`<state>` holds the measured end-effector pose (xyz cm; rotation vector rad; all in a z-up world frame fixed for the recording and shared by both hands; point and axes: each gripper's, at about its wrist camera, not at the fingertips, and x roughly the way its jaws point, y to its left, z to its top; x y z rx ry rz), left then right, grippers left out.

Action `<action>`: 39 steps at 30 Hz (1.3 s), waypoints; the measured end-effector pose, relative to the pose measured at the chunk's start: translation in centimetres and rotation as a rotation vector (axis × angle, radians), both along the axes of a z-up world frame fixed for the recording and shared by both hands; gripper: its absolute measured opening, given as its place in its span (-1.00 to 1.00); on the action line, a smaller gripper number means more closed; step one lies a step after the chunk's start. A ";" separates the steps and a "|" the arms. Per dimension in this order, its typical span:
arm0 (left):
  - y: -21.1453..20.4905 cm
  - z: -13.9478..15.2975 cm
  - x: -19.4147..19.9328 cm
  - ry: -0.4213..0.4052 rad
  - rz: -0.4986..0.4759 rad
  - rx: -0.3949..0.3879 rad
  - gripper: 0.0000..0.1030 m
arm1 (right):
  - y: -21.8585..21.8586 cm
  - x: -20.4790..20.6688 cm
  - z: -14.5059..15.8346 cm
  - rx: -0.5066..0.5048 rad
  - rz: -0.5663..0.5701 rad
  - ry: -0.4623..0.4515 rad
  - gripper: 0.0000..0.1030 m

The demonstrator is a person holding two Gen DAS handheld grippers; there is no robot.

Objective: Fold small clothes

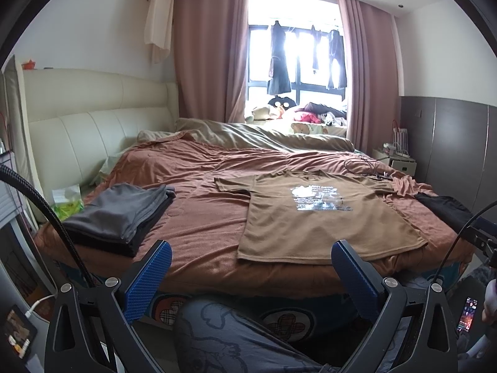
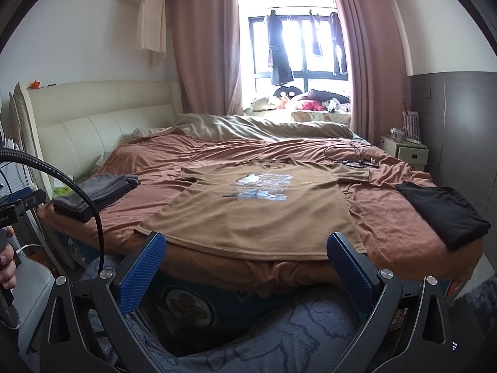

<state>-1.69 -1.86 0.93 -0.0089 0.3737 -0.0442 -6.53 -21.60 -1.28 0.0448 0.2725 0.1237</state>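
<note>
Here, a brown shirt (image 2: 254, 214) lies flat on the bed (image 2: 388, 214); left tongs (image 1: 251, 253) and right tongs (image 2: 245, 245) gape wide, holding nothing.

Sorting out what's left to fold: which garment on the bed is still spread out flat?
The brown printed T-shirt in the middle, sleeves out. The grey stack and the black garment are already folded.

Tan T-shirt (image 2: 257, 214) — pale print, perhaps white; rust bedspread (image 2: 198, 155).
</note>
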 end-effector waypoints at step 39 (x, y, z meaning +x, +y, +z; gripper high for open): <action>0.7 -1.9 16.7 0.096 -0.050 -0.031 0.94 | -0.7 16.7 1.3 0.011 0.028 0.121 1.00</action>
